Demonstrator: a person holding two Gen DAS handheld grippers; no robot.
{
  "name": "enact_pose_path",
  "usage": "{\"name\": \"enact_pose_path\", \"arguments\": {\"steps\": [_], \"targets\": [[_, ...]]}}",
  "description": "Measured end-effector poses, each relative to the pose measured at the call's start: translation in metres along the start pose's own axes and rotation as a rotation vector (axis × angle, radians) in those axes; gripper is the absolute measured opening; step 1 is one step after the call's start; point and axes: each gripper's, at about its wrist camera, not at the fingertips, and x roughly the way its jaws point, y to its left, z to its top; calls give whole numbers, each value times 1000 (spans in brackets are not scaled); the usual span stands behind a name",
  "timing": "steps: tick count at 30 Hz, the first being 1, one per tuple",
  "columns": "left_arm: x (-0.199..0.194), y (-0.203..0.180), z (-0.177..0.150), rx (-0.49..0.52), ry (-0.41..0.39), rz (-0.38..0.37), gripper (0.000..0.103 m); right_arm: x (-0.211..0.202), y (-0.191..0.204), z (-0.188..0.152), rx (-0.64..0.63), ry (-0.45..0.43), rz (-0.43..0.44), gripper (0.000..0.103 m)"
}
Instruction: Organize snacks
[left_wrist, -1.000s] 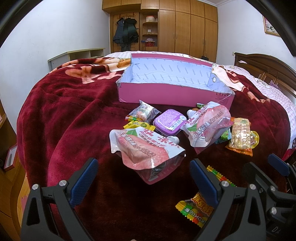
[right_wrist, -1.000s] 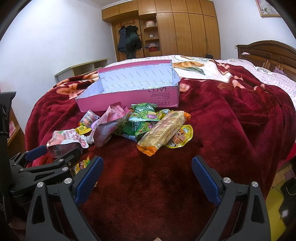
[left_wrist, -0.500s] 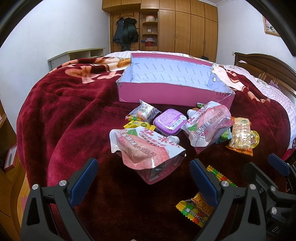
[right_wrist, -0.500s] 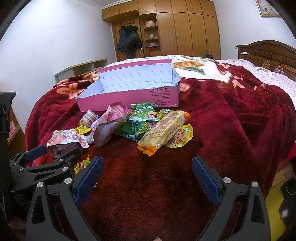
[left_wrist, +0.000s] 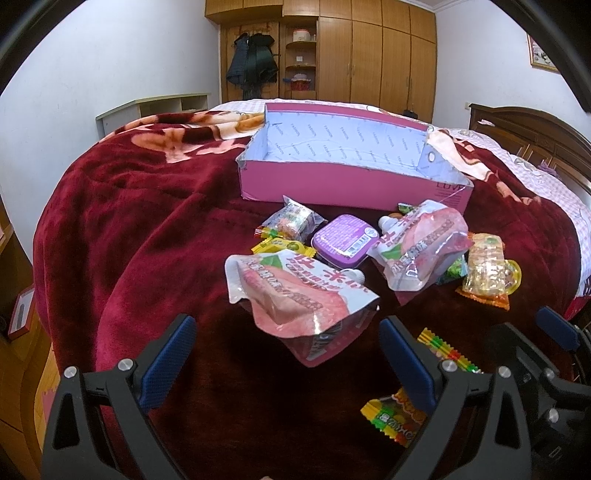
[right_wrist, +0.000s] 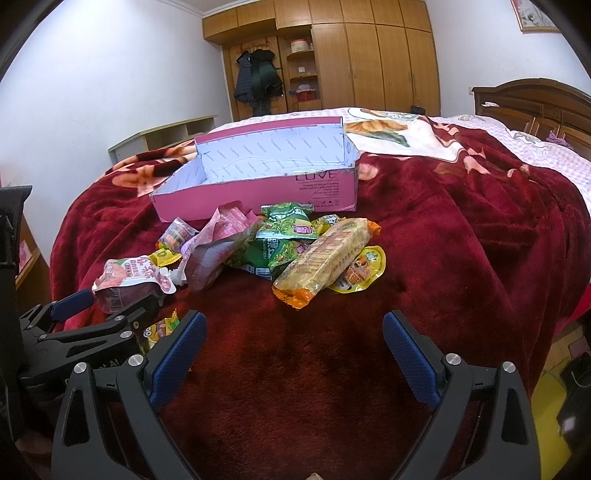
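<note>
Nothing moved since earlier frames; both grippers unchanged. Left gripper (left_wrist: 286, 347) spread wide, empty, hovering just short of near pink spout pouch (left_wrist: 295, 295). Right gripper (right_wrist: 295, 343) spread wide, empty, over bare red blanket (right_wrist: 461, 258). Snack pile lies between grippers and pink box (left_wrist: 351, 188): purple tub (left_wrist: 343, 240), second pouch (left_wrist: 421, 247), long orange pack (right_wrist: 325, 254), green packets (right_wrist: 284, 236). Colourful candy bag (left_wrist: 395, 421) partly under left gripper's right finger. Wooden wardrobe (right_wrist: 369, 55) behind bed.
</note>
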Motion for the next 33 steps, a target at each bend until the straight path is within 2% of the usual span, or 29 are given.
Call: {"name": "enact_pose_path", "arguments": {"steps": [12, 20, 24, 27, 33], "targets": [[2, 21, 4, -17, -1, 11, 101, 4, -13, 7, 28, 35, 37, 98], [-2, 22, 8, 2, -14, 0, 101, 21, -20, 26, -4, 41, 42, 98], [-5, 20, 9, 17, -23, -5, 101, 36, -23, 38, -10, 63, 42, 89], [-7, 20, 10, 23, -22, -26, 101, 46, -20, 47, -49, 62, 23, 85], [-9, 24, 13, 17, -17, -48, 101, 71, -24, 55, -40, 117, 11, 68]]}}
